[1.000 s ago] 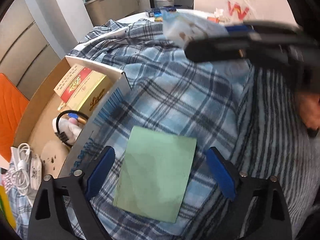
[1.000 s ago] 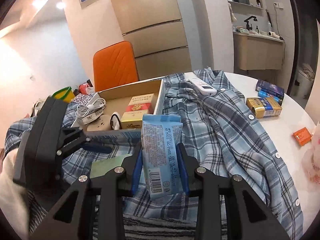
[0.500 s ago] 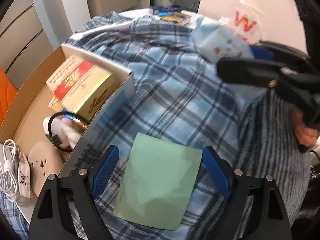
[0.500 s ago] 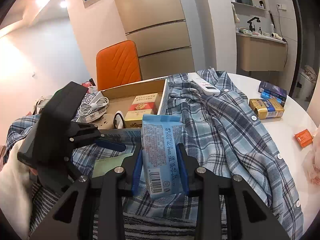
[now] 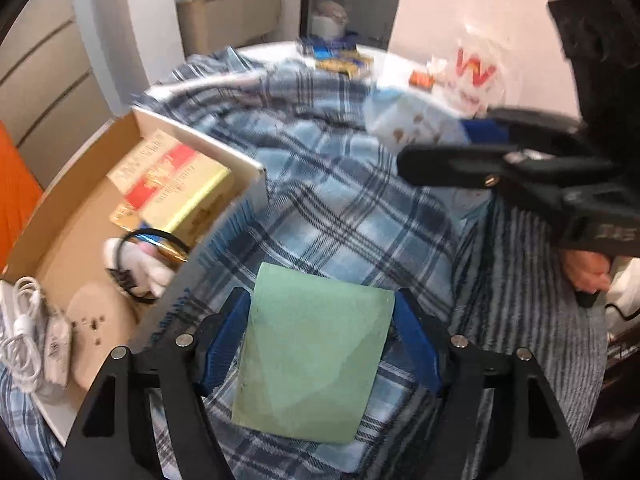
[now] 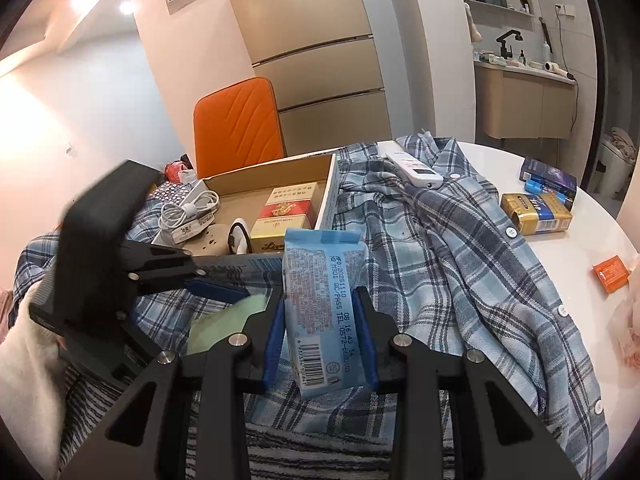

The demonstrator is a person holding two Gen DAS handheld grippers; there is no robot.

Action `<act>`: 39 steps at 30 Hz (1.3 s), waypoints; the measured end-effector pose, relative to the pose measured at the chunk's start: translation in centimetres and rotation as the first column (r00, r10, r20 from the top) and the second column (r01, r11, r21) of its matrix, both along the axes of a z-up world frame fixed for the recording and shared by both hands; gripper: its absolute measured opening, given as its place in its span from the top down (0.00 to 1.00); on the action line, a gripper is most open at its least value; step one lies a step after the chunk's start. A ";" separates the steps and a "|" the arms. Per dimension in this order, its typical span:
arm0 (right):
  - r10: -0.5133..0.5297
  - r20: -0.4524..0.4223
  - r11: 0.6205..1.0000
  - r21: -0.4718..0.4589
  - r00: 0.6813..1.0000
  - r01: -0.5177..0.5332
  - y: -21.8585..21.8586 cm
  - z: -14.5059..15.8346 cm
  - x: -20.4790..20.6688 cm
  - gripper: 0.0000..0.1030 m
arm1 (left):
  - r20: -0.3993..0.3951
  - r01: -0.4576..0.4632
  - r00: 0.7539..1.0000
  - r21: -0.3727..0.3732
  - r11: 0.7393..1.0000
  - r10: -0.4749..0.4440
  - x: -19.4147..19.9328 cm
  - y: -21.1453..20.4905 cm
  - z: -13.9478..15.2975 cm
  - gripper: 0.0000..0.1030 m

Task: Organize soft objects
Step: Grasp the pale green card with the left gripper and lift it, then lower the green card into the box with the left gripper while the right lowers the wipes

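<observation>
A flat green soft pack (image 5: 312,360) lies on a blue plaid shirt (image 5: 340,208). My left gripper (image 5: 322,300) straddles it. Its jaws are closing and the blue pads (image 5: 416,340) touch the pack's two long sides. From the right wrist view the same green pack (image 6: 228,320) shows under the left gripper (image 6: 216,288). My right gripper (image 6: 320,300) is shut on a light blue tissue pack (image 6: 324,304), held upright above the shirt (image 6: 460,260). The left wrist view shows that gripper (image 5: 480,148) at the upper right with the blue pack (image 5: 412,124).
A cardboard box (image 5: 80,220) left of the shirt holds cigarette cartons (image 6: 286,208), a white cable (image 6: 188,212) and a plug. A striped grey cloth (image 5: 520,300) lies to the right. A remote (image 6: 414,168), gold box (image 6: 536,212) and orange packet (image 6: 610,272) sit on the white table.
The left gripper's jaws have narrowed from wide of the green pack to touching its sides, and its view has swung and tilted. The right gripper and blue pack stayed still.
</observation>
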State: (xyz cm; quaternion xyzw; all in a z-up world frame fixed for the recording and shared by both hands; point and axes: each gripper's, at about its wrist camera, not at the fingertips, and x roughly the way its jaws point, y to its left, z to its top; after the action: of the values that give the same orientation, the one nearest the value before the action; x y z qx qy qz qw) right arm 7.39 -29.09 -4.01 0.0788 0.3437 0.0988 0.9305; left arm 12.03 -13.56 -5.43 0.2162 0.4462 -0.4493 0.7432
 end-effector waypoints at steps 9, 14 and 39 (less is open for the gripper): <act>-0.029 0.066 1.000 0.009 0.997 0.029 -0.4 0.9 -0.8 0.66 | 0.325 -0.234 0.883 -0.323 0.917 0.339 -5.6 5.1 5.9 0.31; -0.033 0.130 0.999 -0.028 0.991 0.037 0.2 1.8 -1.6 0.66 | 0.372 -0.294 0.788 -0.473 0.830 0.491 -8.0 8.2 8.5 0.31; -0.117 0.294 0.990 -0.038 0.949 0.134 8.4 12.0 10.7 0.66 | 0.246 -0.745 0.420 -0.456 0.487 0.873 5.5 11.1 12.1 0.31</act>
State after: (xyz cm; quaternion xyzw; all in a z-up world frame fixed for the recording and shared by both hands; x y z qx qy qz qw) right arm 18.08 -20.73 7.94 0.0582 0.1998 0.0401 0.9773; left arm 17.50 -2.50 6.65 -0.0381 0.2426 -0.0241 0.9691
